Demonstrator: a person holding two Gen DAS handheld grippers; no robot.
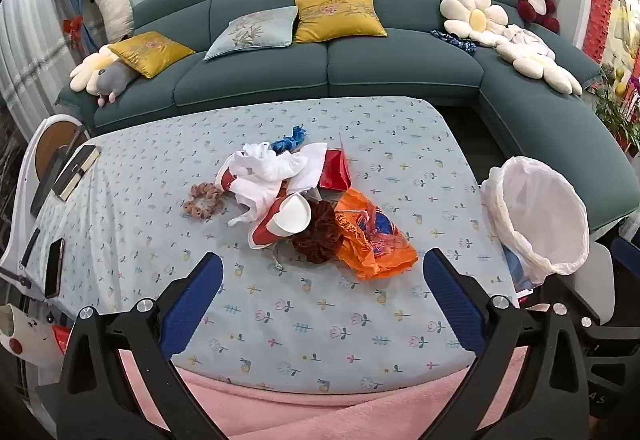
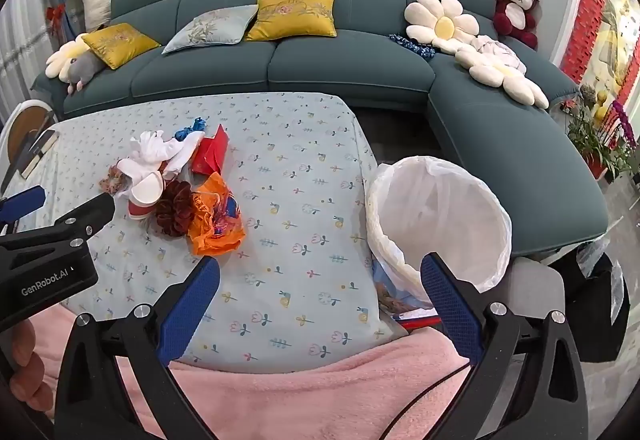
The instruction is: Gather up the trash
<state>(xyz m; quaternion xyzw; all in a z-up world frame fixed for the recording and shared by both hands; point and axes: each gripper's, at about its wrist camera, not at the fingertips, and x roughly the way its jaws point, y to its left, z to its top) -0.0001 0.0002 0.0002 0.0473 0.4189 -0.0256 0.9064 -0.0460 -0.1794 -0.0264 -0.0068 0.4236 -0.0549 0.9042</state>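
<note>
We hold the left tool [image 1: 322, 278] and the right tool [image 2: 320, 282] with blue pads spread fully wide and nothing between them, both hovering above the floral light-blue cloth-covered surface [image 1: 304, 324]. The trash lies heaped mid-surface: a crumpled orange plastic bag [image 1: 370, 240], a white paper cup [image 1: 292, 216], white tissue [image 1: 272, 168] and a red carton [image 1: 336, 172], well apart from the white-lined round bin [image 2: 438, 216] at the surface's right edge

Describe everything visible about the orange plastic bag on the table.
The crumpled orange plastic bag is thin and glossy, with blue and red print. It lies flat on the floral light-blue tablecloth, at the near right edge of the trash pile. Its left side touches the dark brown ruffled scrunchie. Neither gripper touches it.
</note>
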